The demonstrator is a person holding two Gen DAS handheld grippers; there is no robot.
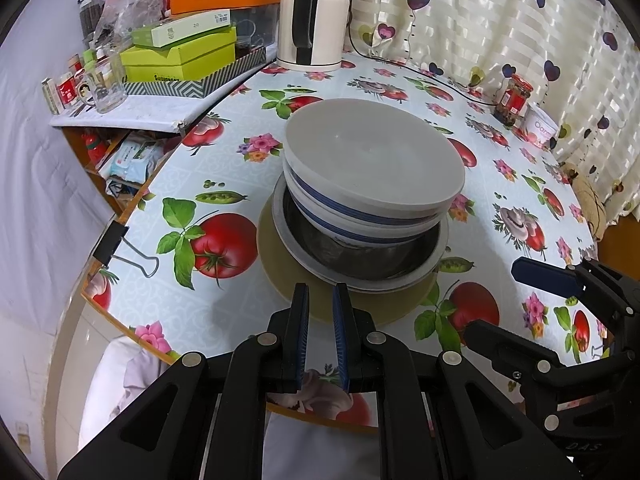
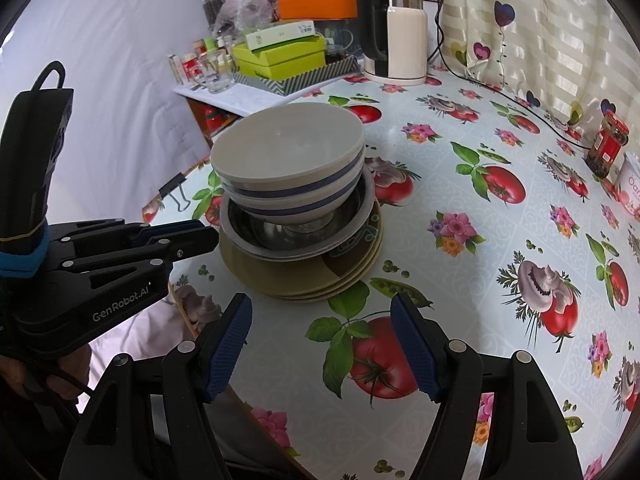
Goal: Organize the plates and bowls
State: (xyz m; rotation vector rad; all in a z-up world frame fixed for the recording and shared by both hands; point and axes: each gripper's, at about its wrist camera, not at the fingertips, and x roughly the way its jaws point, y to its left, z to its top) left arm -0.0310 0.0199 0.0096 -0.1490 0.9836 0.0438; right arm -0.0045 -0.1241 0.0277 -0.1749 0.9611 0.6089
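One stack stands on the flowered table [image 1: 152,292]. Tan plates [image 1: 280,280] [image 2: 288,276] lie at the bottom, a steel bowl [image 1: 360,256] [image 2: 260,236] sits on them, and two white blue-striped bowls [image 1: 372,152] [image 2: 288,144] are nested on top. My left gripper [image 1: 321,296] [image 2: 200,234] hovers just in front of the plates' near edge. Its jaws stand a narrow slit apart with nothing in them. My right gripper [image 2: 320,304] is open and empty over the cloth, nearer than the stack and to its right. One of its blue fingers [image 1: 548,276] shows in the left wrist view.
A white kettle [image 1: 312,20] [image 2: 396,28] stands at the back, with its cord along the curtain. A red-lidded jar [image 1: 514,100] [image 2: 608,144] and a white tub [image 1: 540,126] sit far right. A cluttered side shelf [image 1: 132,112] is on the left. A binder clip [image 1: 116,244] grips the table's left edge.
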